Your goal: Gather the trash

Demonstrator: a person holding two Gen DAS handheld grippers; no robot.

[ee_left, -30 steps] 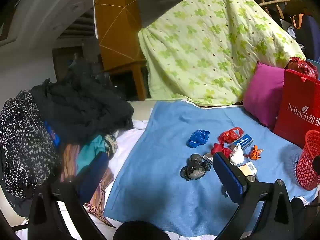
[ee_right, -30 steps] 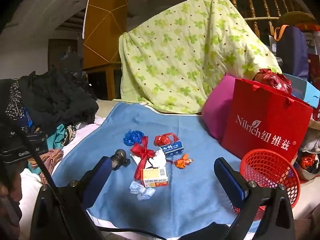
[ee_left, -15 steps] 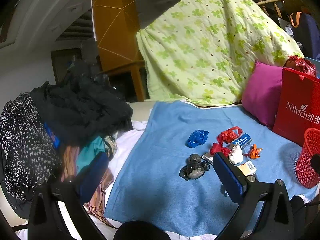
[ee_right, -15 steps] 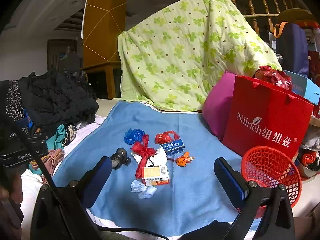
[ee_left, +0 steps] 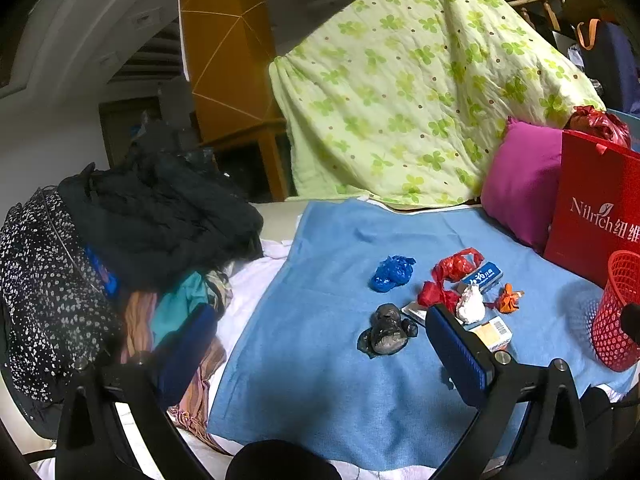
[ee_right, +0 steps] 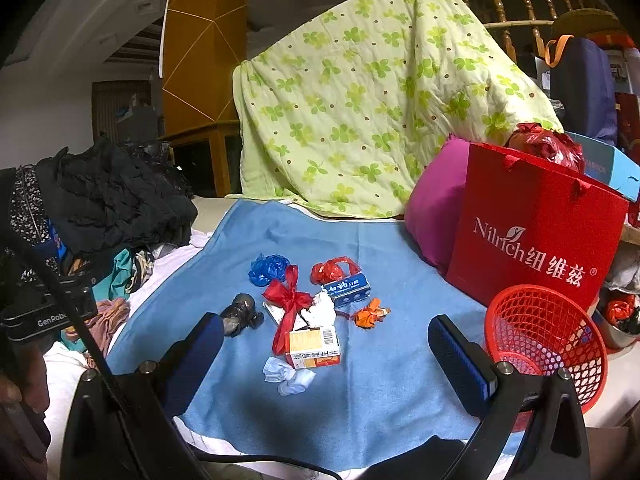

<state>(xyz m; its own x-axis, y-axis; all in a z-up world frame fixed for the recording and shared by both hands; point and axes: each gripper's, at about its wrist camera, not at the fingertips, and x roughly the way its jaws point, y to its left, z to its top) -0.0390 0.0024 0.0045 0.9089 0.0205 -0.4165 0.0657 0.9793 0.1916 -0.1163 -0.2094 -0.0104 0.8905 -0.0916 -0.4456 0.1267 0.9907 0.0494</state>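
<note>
Trash lies on a blue cloth (ee_right: 360,400): a black crumpled bag (ee_left: 386,332) (ee_right: 240,314), a blue bag (ee_left: 392,274) (ee_right: 268,268), a red bag (ee_right: 332,270), a red ribbon (ee_right: 290,304), a white wad (ee_right: 322,310), a blue box (ee_right: 348,288), an orange scrap (ee_right: 370,316), an orange-white box (ee_right: 314,348) and a pale tissue (ee_right: 290,376). A red mesh basket (ee_right: 544,344) stands at right. My left gripper (ee_left: 320,340) is open, above the cloth left of the black bag. My right gripper (ee_right: 326,356) is open, above the orange-white box.
A red paper bag (ee_right: 532,240) and a magenta pillow (ee_right: 432,216) stand behind the basket. A green clover quilt (ee_right: 380,100) hangs at the back. A pile of dark clothes (ee_left: 140,220) lies at left.
Both cameras have shifted only slightly; the trash sits a little lower and closer in the right wrist view. Both grippers stay open and empty.
</note>
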